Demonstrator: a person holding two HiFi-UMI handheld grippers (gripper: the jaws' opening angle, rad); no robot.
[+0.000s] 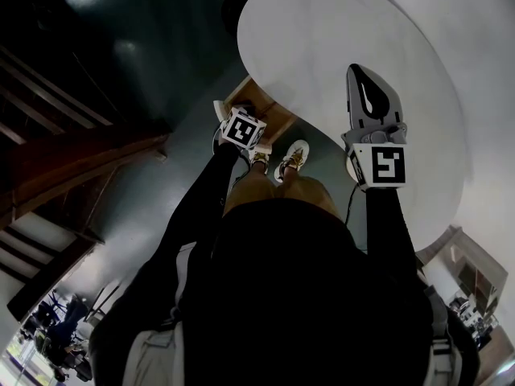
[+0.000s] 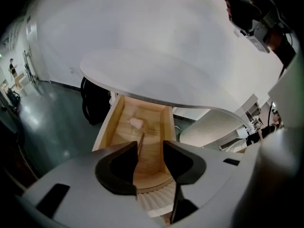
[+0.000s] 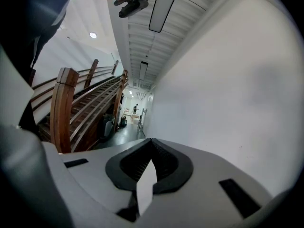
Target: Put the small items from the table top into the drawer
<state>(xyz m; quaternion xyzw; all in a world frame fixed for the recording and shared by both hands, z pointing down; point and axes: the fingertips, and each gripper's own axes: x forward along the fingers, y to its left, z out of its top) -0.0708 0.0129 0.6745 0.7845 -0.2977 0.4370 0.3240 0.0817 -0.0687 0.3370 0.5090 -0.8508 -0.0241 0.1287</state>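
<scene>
Progress looks partial: left gripper (image 2: 149, 158), jaws parted and gripping nothing, hangs over the open drawer (image 2: 108, 127), a pale item (image 2: 136, 122) lying at its twelve o'clock; right gripper (image 3: 151, 148) clamps a white slip (image 3: 146, 189), not yet stowed

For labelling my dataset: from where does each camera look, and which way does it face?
Left gripper view: rides on the left gripper, facing down past its open fingers into the open drawer under the table top.
Right gripper view: rides on the right gripper, facing nearly level past its closed fingers at a white wall and wooden stairs.
Head view: on the person's head, facing steeply down at the table top; black sleeves, shoes, both grippers show.
Shared: head and left gripper views show drawer and table top.
</scene>
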